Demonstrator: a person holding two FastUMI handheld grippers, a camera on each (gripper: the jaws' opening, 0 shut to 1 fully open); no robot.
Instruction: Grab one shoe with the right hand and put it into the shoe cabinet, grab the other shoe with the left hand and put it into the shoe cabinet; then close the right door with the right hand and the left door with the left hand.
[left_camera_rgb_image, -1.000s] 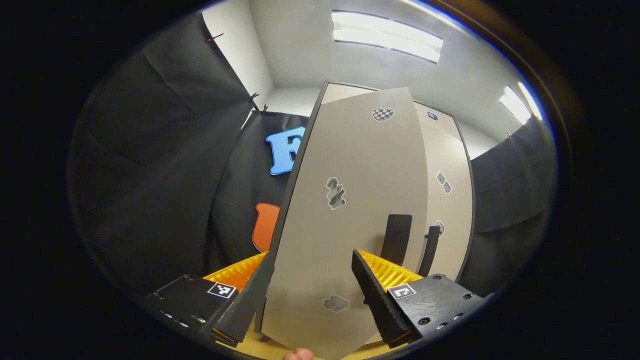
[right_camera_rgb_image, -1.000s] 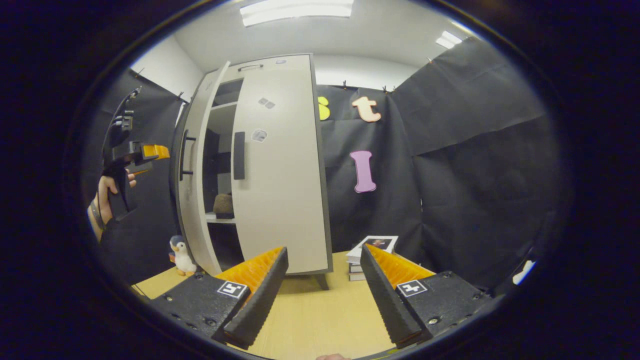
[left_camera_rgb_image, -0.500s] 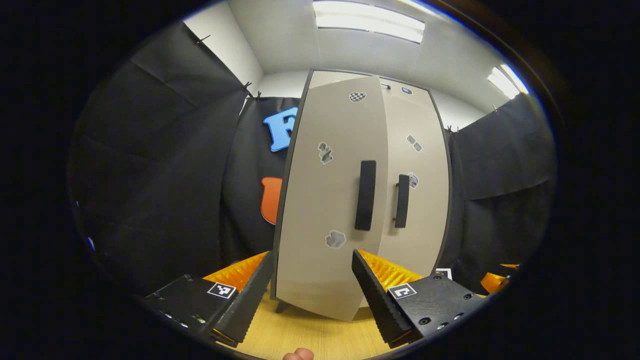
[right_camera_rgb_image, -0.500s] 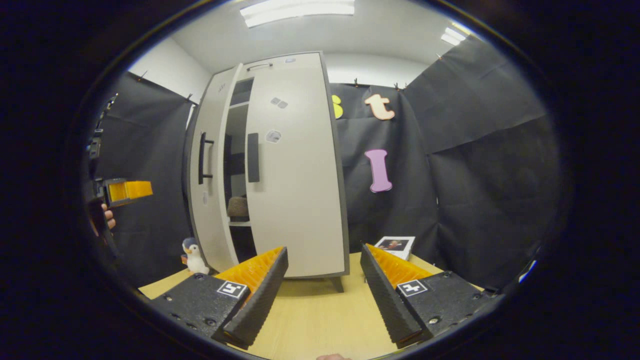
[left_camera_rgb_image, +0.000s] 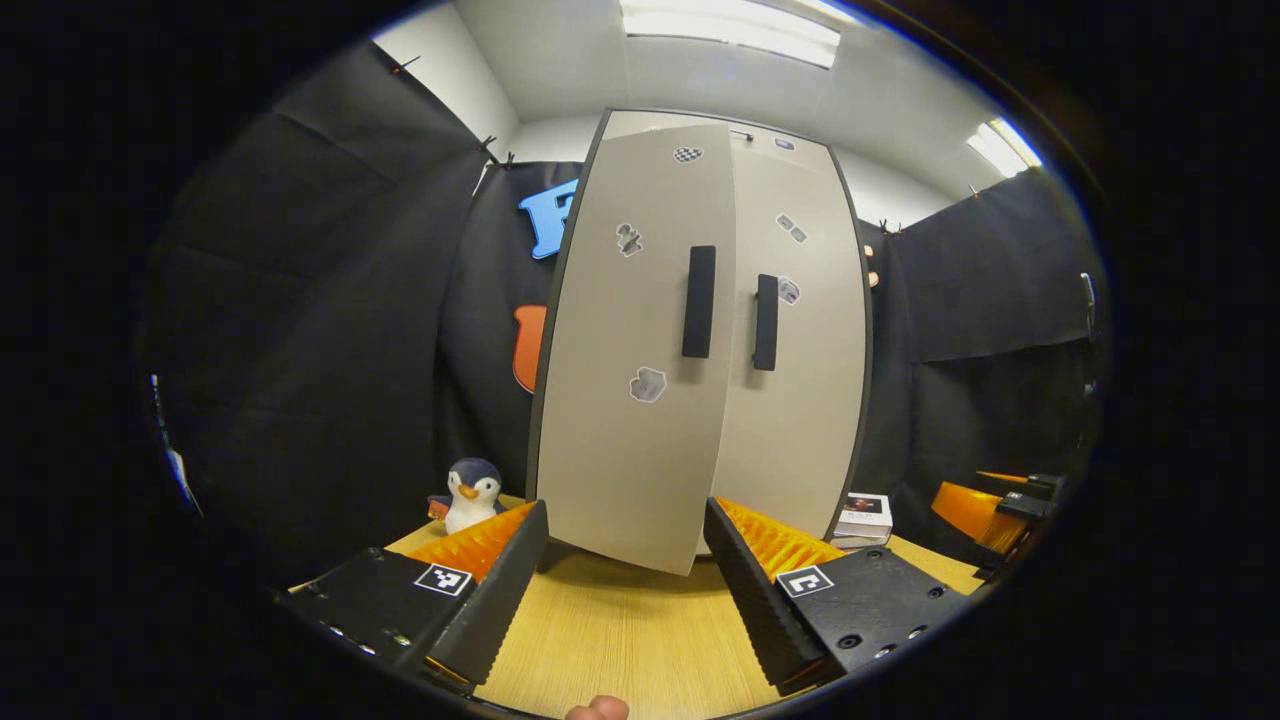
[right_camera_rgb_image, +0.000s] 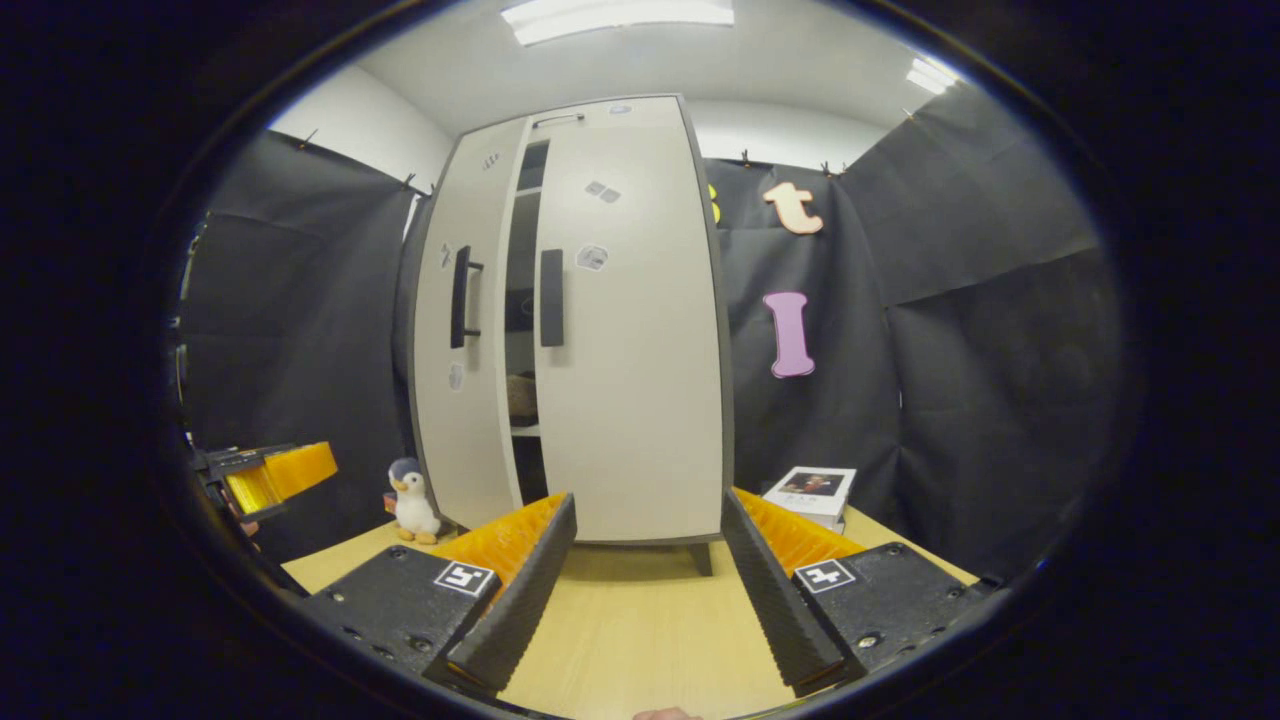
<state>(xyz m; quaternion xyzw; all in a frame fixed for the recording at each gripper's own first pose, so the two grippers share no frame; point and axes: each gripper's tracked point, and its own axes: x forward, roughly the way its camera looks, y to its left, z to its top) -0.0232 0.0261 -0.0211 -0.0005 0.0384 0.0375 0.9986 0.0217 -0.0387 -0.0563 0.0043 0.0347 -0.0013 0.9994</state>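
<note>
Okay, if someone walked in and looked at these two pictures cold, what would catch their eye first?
The tall pale shoe cabinet at the back of the wooden table dominates, its left door ajar so a dark gap shows a shoe on a shelf. A small toy penguin stands by the cabinet's left foot, and a stack of books lies to its right.

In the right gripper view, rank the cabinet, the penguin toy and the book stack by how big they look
1. Tall beige two-door shoe cabinet, by far the largest.
2. Stack of books with a white cover on top.
3. Small plush penguin toy, close to the books; differing distance makes that pair unsure.
</note>
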